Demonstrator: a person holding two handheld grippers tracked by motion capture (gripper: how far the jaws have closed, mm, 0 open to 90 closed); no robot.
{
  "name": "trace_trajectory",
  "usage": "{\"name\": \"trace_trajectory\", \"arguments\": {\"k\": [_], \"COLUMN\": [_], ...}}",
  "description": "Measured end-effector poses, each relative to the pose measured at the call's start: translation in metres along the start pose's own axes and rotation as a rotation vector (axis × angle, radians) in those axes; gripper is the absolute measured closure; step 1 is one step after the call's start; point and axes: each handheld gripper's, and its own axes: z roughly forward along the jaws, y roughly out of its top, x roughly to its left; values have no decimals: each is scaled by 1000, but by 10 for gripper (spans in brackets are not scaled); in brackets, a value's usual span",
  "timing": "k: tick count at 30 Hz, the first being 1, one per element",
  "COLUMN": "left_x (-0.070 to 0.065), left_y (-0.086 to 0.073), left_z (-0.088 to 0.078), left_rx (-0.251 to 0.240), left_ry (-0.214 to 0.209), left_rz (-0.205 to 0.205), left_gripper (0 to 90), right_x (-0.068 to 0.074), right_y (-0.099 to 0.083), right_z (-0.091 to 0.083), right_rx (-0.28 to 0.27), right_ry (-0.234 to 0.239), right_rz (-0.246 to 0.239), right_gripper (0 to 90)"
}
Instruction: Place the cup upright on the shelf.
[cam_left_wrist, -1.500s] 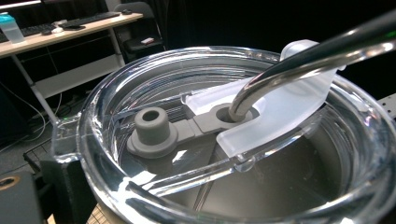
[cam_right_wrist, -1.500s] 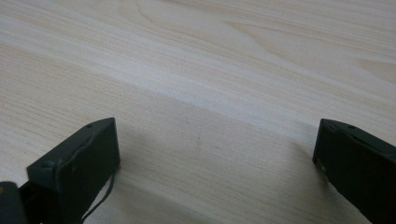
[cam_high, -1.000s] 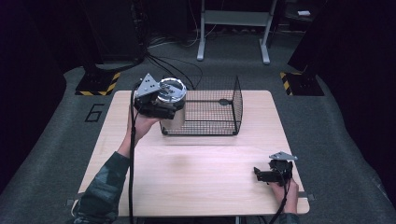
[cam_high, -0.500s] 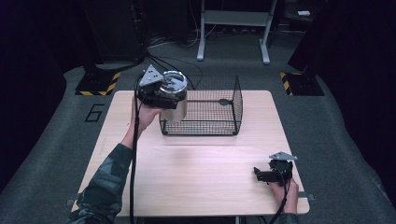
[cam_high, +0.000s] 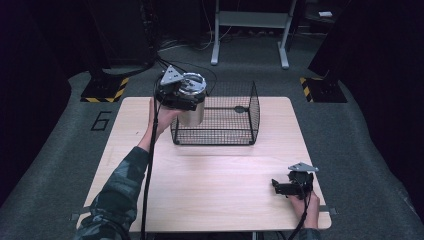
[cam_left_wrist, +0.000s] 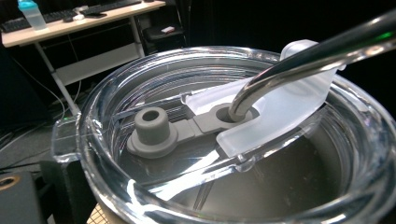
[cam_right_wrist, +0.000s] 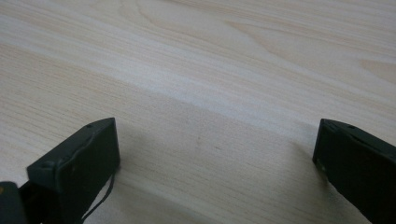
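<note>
Surface (cam_high: 210, 185) is carrying a black wire basket (cam_high: 222, 122) near its far edge, open top, long axis running along that far edge. Left hand-held gripper (cam_high: 181, 98) is holding a steel tumbler (cam_high: 192, 102) up off the surface, upright, right at the basket's left end wall and above its rim; I'm judging the coming move as a short shift toward the right edge and then down into the basket, so the tumbler's vertical axis needs to be clearing that wall. Its jaws are clamping the tumbler's side. In the left gripper view, the clear lid (cam_left_wrist: 224, 140) is sitting on the tumbler with a grey stopper (cam_left_wrist: 152, 132) and a metal straw (cam_left_wrist: 299, 60) passing through the lid hole. Right hand-held gripper (cam_high: 289, 186) is resting at the near right corner, well apart from the basket, jaws spread wide and empty over bare wood. No brand or label is readable on the tumbler; a "6" (cam_high: 101, 120) is marked on the floor beyond the left edge.
</note>
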Motion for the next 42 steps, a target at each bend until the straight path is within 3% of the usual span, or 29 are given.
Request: {"name": "trace_trajectory", "arguments": {"k": [15, 26, 32, 42], "left_x": [6, 11, 12, 12], "left_y": [-5, -17, -23, -30], "left_z": [37, 68, 82, 98], "left_rx": [43, 83, 97, 140], "left_ry": [29, 65, 71, 73], "left_rz": [-43, -77, -110, -123], "left_gripper": [41, 41, 41, 41], "right_x": [0, 0, 0, 0], "right_y": [0, 1, 0, 0], "right_z": [0, 0, 0, 0], "right_rx": [0, -2, -8, -7], "right_ry": [0, 13, 6, 8], "right_rz": [4, 3, 3, -1], "right_gripper": [1, 5, 6, 8]}}
